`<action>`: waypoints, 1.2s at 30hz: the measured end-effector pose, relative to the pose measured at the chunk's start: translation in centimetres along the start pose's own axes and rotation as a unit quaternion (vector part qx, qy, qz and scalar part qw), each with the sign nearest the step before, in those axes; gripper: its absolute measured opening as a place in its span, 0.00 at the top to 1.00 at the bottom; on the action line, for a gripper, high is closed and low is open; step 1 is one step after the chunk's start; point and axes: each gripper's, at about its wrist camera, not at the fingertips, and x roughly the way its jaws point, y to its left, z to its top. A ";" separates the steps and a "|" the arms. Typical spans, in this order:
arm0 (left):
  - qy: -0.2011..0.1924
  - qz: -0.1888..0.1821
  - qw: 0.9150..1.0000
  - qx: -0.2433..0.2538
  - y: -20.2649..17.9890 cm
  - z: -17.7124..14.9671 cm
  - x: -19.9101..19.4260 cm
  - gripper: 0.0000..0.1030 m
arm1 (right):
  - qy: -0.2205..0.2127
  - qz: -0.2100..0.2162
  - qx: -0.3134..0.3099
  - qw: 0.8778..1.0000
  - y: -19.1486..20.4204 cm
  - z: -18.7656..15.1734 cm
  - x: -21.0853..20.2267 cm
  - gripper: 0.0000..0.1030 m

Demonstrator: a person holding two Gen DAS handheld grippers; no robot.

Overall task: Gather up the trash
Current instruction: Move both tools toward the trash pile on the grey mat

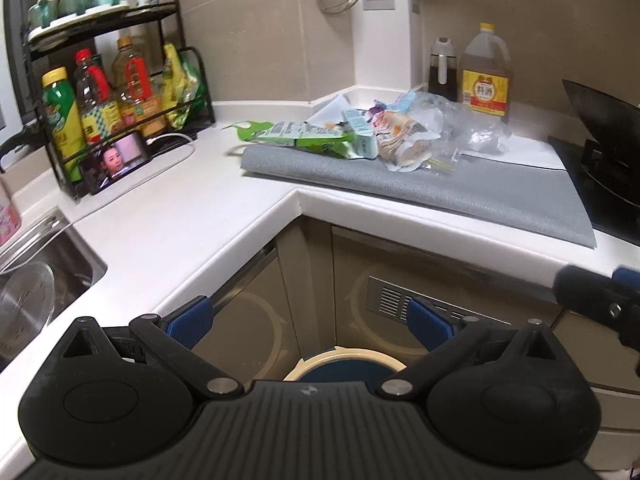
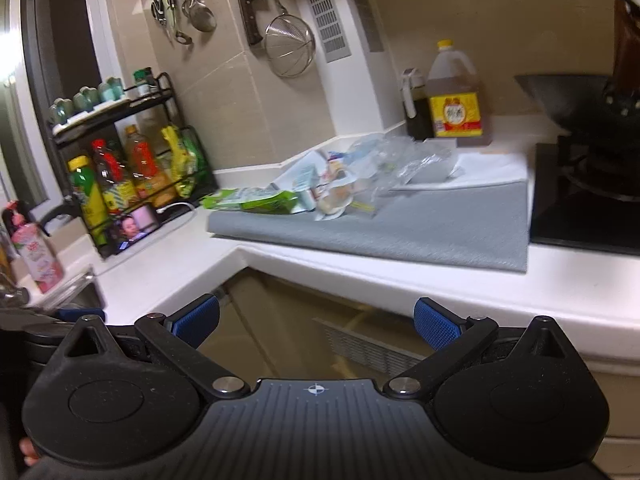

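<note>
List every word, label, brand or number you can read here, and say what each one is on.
"料酒": yellow label of the large cooking wine jug by the back wall; legible in the left wrist view only.
Bottles on the black rack: labels too small and blurred to read.
Green wrapper and pale green box in the trash pile: print unreadable.
Pink bottle by the sink: lettering blurred.
Phone screen: no readable text.

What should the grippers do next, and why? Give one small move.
Probably bring the left gripper forward toward the green wrapper at the near edge of the trash pile. Both grippers are open and empty, short of the counter, and the pile lies untouched on the grey mat.
</note>
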 end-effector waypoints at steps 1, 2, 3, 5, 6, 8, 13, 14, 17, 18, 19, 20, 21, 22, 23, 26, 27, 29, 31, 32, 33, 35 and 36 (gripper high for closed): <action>0.000 -0.001 1.000 -0.002 0.1 -0.1 -0.2 0.00 | 0.001 0.002 0.006 1.000 -0.1 0.0 -0.2 0.00; -0.001 -0.001 1.000 -0.004 0.1 -0.2 -0.4 0.00 | -0.002 -0.001 0.010 1.000 -0.3 0.0 -0.3 0.00; -0.003 0.000 1.000 -0.004 0.1 -0.3 -0.6 0.00 | -0.009 -0.006 0.013 1.000 -0.3 0.0 -0.6 0.00; -0.004 0.007 1.000 -0.001 0.1 -0.5 -1.1 0.00 | -0.024 -0.009 0.014 1.000 -0.4 0.0 -1.1 0.00; -0.004 0.011 1.000 0.001 0.0 -0.5 -1.4 0.00 | -0.026 -0.010 0.015 1.000 -0.5 0.0 -1.1 0.00; -0.018 0.004 1.000 0.005 0.1 -0.7 -2.2 0.00 | -0.026 -0.005 0.020 0.999 -0.6 0.0 -1.2 0.00; -0.073 -0.027 0.997 0.003 0.1 -0.9 -4.2 0.00 | -0.028 0.016 0.017 0.999 -0.4 -0.2 -1.4 0.00; -0.075 -0.030 0.997 0.004 0.1 -0.9 -4.4 0.00 | -0.029 0.026 0.017 0.999 -0.4 -0.2 -1.5 0.00; -0.074 -0.037 0.997 0.007 -0.1 -0.9 -4.5 0.00 | -0.019 0.066 0.026 0.997 -0.7 -0.3 -1.3 0.00; -0.073 -0.039 0.997 0.008 -0.1 -0.9 -4.6 0.00 | -0.019 0.072 0.028 0.997 -0.8 -0.3 -1.3 0.00; -0.071 -0.039 0.997 0.009 -0.1 -0.8 -4.5 0.00 | -0.023 0.069 0.024 0.997 -0.7 -0.1 -1.4 0.00; -0.068 -0.038 0.997 0.008 0.0 -0.8 -4.4 0.00 | -0.029 0.060 0.016 0.998 -0.4 0.1 -1.4 0.00; -0.064 -0.037 0.997 0.008 0.2 -0.7 -4.3 0.00 | -0.039 0.049 0.006 0.998 -0.2 0.4 -1.5 0.00; -0.061 -0.036 0.997 0.007 0.3 -0.5 -4.1 0.00 | -0.053 0.037 -0.002 0.998 0.0 0.7 -1.6 0.00; -0.058 -0.034 0.998 0.005 0.5 -0.4 -3.8 0.00 | -0.065 0.027 -0.010 0.997 0.1 1.1 -1.5 0.00; -0.054 -0.025 0.998 -0.003 1.2 0.5 -3.2 0.00 | -0.091 0.012 -0.032 0.995 0.4 2.3 -1.2 0.00; -0.056 -0.022 0.998 -0.007 1.5 0.8 -3.0 0.00 | -0.097 0.011 -0.043 0.994 0.5 2.6 -1.0 0.00; -0.061 -0.012 0.998 -0.011 1.9 1.5 -2.8 0.00 | -0.108 0.010 -0.063 0.992 0.6 3.2 -0.6 0.00; -0.068 0.000 0.998 -0.009 2.3 2.2 -2.5 0.00 | -0.125 0.004 -0.071 0.990 0.5 3.7 -0.3 0.00; -0.070 0.005 0.998 -0.007 2.4 2.5 -2.3 0.00 | -0.129 0.001 -0.074 0.989 0.4 4.0 -0.1 0.00; -0.071 0.010 0.997 -0.006 2.5 2.9 -2.0 0.00 | -0.131 -0.002 -0.075 0.988 0.3 4.3 0.1 0.00; -0.067 0.015 0.998 -0.006 2.9 3.5 -1.4 0.00 | -0.130 -0.005 -0.074 0.989 0.1 4.8 0.7 0.00; -0.065 0.016 0.998 -0.007 3.0 3.8 -1.0 0.00 | -0.127 -0.007 -0.075 0.989 -0.1 5.1 1.1 0.00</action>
